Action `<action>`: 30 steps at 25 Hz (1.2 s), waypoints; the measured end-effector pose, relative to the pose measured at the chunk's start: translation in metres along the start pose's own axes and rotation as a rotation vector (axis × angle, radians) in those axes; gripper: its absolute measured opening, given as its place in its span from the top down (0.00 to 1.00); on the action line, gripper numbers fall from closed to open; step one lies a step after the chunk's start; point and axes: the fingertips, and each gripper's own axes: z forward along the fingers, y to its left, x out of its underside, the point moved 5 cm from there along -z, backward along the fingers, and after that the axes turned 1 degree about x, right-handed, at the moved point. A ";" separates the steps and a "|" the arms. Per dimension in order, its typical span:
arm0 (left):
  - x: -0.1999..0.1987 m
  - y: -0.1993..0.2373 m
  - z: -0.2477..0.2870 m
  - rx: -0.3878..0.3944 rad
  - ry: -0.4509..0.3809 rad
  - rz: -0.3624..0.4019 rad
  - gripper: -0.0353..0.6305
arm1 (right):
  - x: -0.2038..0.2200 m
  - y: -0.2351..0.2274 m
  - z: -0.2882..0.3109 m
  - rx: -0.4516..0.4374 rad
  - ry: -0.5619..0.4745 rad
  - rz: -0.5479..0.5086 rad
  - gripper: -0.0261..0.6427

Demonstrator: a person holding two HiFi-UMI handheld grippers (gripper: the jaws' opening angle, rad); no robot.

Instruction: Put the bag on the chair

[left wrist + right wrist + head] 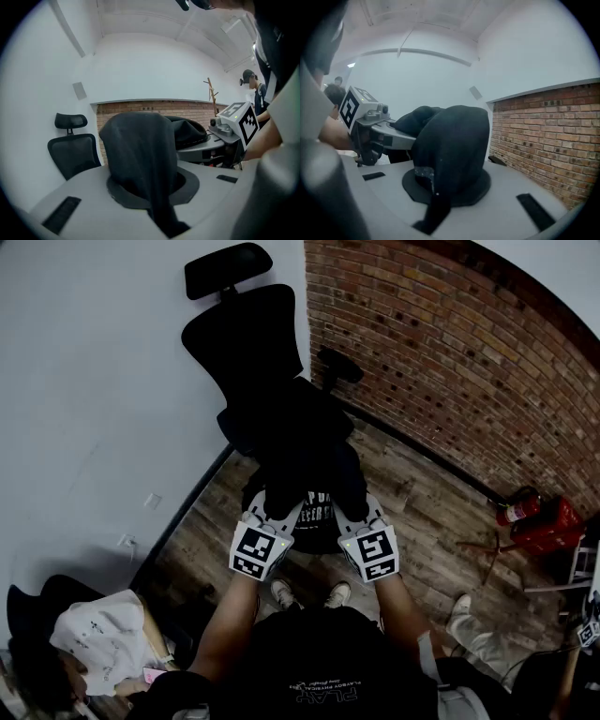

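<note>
Matt cloth bag, rough brick wall

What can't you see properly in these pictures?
- Head view: the white writing on the bag is too small and dark to read.
- Head view: the bag hides the seat front of the chair, so whether they touch is unclear.
- Both gripper views: black bag fabric covers the jaw tips of the left gripper and right gripper.
</note>
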 end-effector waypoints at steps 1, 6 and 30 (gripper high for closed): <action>-0.002 0.000 0.001 0.000 0.001 0.000 0.86 | 0.000 -0.002 0.000 0.002 0.003 -0.003 0.91; -0.003 0.002 0.002 -0.004 0.000 -0.001 0.86 | -0.004 -0.002 0.002 -0.007 -0.006 0.004 0.91; -0.013 -0.012 0.042 -0.110 -0.010 -0.015 0.86 | 0.004 -0.057 0.007 -0.097 -0.047 -0.009 0.91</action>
